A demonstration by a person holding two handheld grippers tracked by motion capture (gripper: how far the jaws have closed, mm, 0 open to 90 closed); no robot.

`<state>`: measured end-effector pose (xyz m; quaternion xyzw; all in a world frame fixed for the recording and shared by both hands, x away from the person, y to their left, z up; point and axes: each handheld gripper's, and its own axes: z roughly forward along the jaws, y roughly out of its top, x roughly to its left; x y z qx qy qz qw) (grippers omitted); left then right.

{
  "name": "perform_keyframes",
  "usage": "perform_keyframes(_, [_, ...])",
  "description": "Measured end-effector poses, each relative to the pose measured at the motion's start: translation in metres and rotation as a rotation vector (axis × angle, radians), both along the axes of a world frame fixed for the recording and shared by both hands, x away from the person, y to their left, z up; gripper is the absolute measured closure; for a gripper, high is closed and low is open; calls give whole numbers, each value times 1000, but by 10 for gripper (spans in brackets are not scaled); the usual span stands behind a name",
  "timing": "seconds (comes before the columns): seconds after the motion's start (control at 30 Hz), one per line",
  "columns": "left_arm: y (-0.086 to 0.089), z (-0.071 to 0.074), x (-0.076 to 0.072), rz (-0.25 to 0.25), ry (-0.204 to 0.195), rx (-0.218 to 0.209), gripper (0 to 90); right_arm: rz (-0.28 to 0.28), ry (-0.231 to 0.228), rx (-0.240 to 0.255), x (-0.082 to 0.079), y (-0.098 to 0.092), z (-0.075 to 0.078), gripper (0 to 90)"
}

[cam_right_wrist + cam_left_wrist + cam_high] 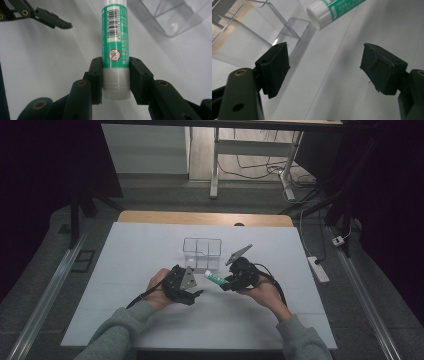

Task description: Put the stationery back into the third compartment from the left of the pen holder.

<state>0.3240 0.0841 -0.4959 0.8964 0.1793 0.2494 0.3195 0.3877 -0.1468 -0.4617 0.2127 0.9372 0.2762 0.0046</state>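
One green-and-white glue stick (115,37), one clear divided box (201,251), two grippers, right gripper (115,77) clamped on the stick's white end, stick jutting beyond its fingers, left gripper (324,67) spread wide and empty, stick's cap just past its fingertips, box beside them

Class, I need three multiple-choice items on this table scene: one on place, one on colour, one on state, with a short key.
1. Where is the clear box?
A. beyond both grippers
B. under the right gripper
C. at the near edge of the table

2. What colour is the glue stick label?
A. red
B. green
C. yellow

3. How is the left gripper?
A. shut on the stick
B. shut on the box
C. open

Key: A, the box sits farther up the table; B, green shows around the barcode; C, its jaws stand apart while the right gripper clamps the stick.
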Motion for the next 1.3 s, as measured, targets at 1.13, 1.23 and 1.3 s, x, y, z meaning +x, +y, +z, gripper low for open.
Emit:
perform_keyframes(1.13, [-14, -14, -11, -172, -78, 162, 553, 124, 107, -12, -7, 34, -7, 648])
perform_keyframes(1.23, [-14, -15, -12, -189, -68, 168, 601, 124, 88, 7, -8, 33, -4, 637])
perform_keyframes(1.3, [-13, -14, -11, -194, -57, 167, 632, 100, 82, 40, -8, 30, -1, 621])
